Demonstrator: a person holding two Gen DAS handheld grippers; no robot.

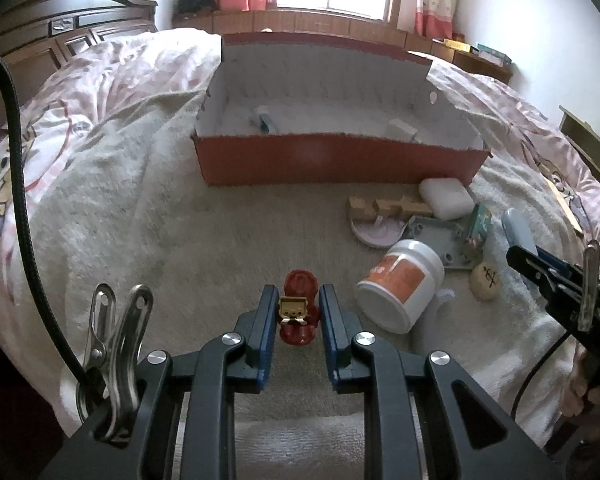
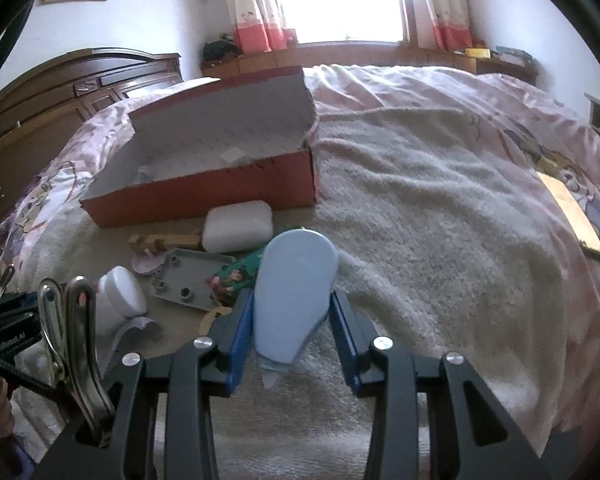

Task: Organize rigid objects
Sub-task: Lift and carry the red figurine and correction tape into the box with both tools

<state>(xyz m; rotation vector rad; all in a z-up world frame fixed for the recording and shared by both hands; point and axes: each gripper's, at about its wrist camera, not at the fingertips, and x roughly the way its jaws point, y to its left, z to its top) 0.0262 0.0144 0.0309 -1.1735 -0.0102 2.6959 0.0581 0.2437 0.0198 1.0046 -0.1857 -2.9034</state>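
Standing ahead of both grippers, the red box (image 1: 332, 164) lies open on the bed. The right gripper (image 2: 294, 320) is closed on a light blue tape dispenser (image 2: 294, 292). The left gripper (image 1: 299, 308) clamps a small red toy (image 1: 299, 308) between its fingers.

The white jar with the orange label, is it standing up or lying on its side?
On its side. The white jar lies tipped on the towel, its round base facing the left wrist camera.

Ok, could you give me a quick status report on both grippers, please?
Left gripper shut on red toy. Right gripper shut on blue piece. Red box ahead, path clear.
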